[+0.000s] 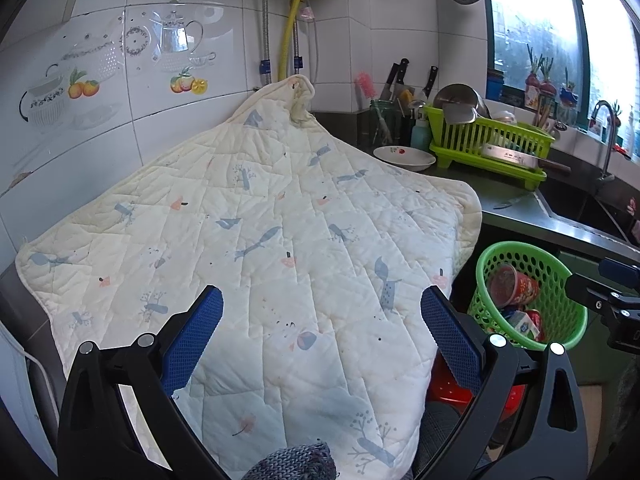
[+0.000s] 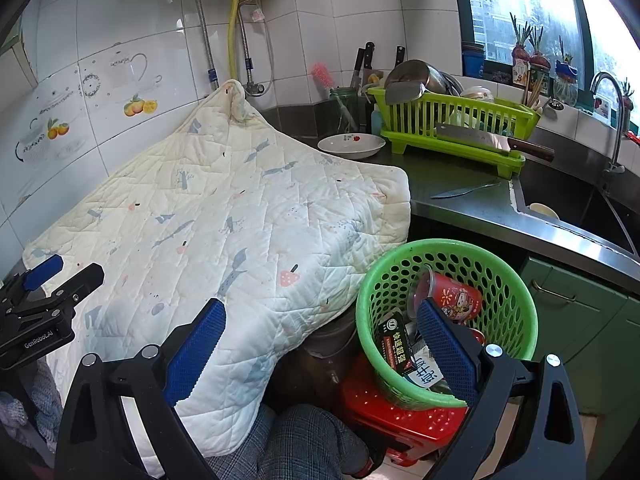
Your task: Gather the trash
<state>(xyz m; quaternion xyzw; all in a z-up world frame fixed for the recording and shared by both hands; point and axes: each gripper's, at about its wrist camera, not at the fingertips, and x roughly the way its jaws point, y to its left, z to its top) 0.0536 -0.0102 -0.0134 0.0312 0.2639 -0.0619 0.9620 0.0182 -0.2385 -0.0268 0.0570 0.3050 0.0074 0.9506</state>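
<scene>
A green perforated basket stands on a red stool beside the counter. It holds a red printed cup, a black packet and a white wrapper. My right gripper is open and empty; its right finger hangs over the basket's near rim and its left finger over the quilted cloth. My left gripper is open and empty above the same cloth. The basket and red cup lie to its right. No loose item shows on the cloth.
A white plate, a lime dish rack with a cleaver, and a table knife sit on the dark counter. A steel sink and tap are at the right. A person's knee is below.
</scene>
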